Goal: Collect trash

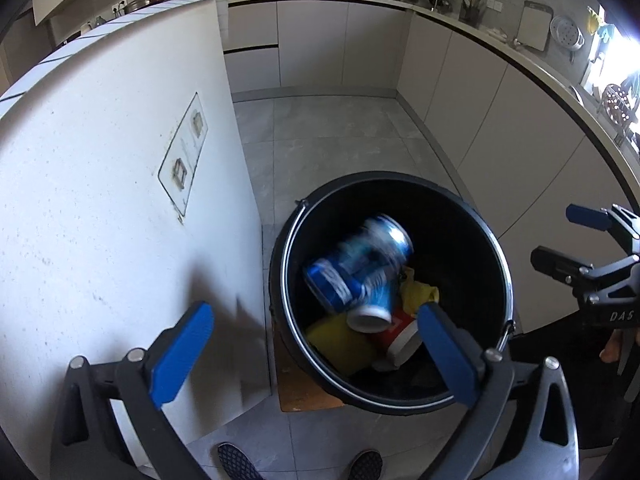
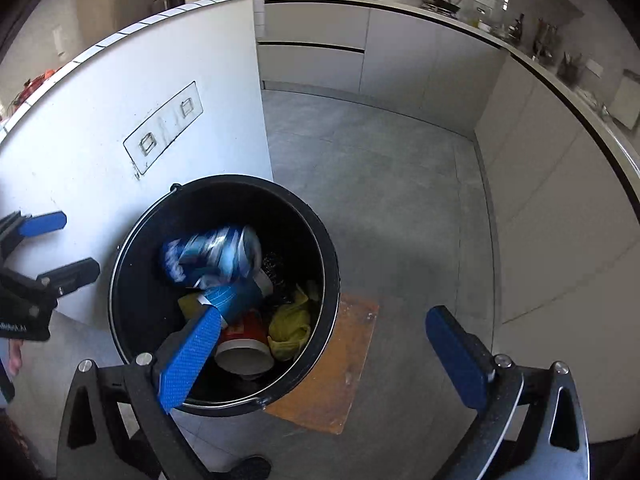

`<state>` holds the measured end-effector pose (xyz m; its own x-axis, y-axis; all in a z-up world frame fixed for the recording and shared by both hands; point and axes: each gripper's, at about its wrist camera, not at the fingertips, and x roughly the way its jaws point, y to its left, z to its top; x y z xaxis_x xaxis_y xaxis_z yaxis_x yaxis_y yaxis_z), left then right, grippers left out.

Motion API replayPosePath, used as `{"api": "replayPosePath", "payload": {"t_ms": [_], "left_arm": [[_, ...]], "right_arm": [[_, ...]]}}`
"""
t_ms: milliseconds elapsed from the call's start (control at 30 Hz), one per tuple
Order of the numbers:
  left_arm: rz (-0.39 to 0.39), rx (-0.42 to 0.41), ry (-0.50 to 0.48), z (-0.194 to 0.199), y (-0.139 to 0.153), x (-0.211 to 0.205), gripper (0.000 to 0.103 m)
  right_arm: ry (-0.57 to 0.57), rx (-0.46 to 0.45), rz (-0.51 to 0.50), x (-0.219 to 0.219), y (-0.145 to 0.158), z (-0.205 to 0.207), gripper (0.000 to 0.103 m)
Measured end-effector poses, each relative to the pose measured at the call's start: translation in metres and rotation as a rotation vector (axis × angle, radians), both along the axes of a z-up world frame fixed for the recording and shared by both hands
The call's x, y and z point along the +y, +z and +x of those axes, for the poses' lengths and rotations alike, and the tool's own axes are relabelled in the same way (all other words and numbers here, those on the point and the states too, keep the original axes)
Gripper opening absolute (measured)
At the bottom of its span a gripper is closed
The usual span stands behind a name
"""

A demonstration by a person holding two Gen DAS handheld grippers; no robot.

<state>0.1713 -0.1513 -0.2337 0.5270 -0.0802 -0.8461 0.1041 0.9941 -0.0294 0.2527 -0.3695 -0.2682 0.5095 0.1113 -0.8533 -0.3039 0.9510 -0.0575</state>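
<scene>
1. Grey-tiled kitchen floor [image 2: 400, 184], seen from above in both wrist views, with pale cabinet fronts [image 1: 312, 44] along the top and right of the frame and a white partition wall [image 1: 100, 200] at left.
2. Round black trash bucket with a metal rim [image 1: 496, 256] sits lower centre of the left view and lower left of the right view, resting on a brown wooden board [image 2: 344, 376] just beside the wall.
3. Blue-and-white drink can [image 1: 360, 264], motion-blurred, lies within the bucket's opening above the other contents; whether it is airborne or already resting cannot be told.
4. Beneath it: a second blue can [image 2: 236, 296], a red paper cup with white rim [image 2: 244, 344] and crumpled yellow wrappers [image 2: 290, 330].
5. Left gripper [image 1: 312, 356]: blue pads spread wide, nothing between them, one pad over the bucket rim.
6. Right gripper [image 2: 324, 360]: pads likewise wide apart and empty, over the bucket's right side.
7. Progress, as judged: several items are already binned. No loose trash shows on the visible floor, so what remains lies outside these views or the collection is near its end.
</scene>
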Motion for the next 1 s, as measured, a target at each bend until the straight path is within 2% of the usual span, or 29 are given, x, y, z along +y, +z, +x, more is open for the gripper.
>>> {"api": "replayPosePath", "payload": {"t_ms": [300,500,800,1000], "left_arm": [[-0.006,-0.029,0.018,0.002,0.007,0.009,0.103],[-0.021,-0.053,0.008,-0.008,0.021,0.006,0.103],[-0.056,-0.116,0.003,-0.045,0.074,0.001,0.103],[-0.088,-0.165,0.019,-0.069,0.11,0.007,0.103]], "right_arm": [[-0.022,0.0,0.006,0.002,0.006,-0.014,0.103],[-0.045,-0.023,0.018,0.006,0.023,-0.028,0.103],[-0.111,-0.068,0.008,0.01,0.075,-0.071,0.103],[-0.167,-0.1,0.05,0.013,0.114,-0.102,0.103]]}}
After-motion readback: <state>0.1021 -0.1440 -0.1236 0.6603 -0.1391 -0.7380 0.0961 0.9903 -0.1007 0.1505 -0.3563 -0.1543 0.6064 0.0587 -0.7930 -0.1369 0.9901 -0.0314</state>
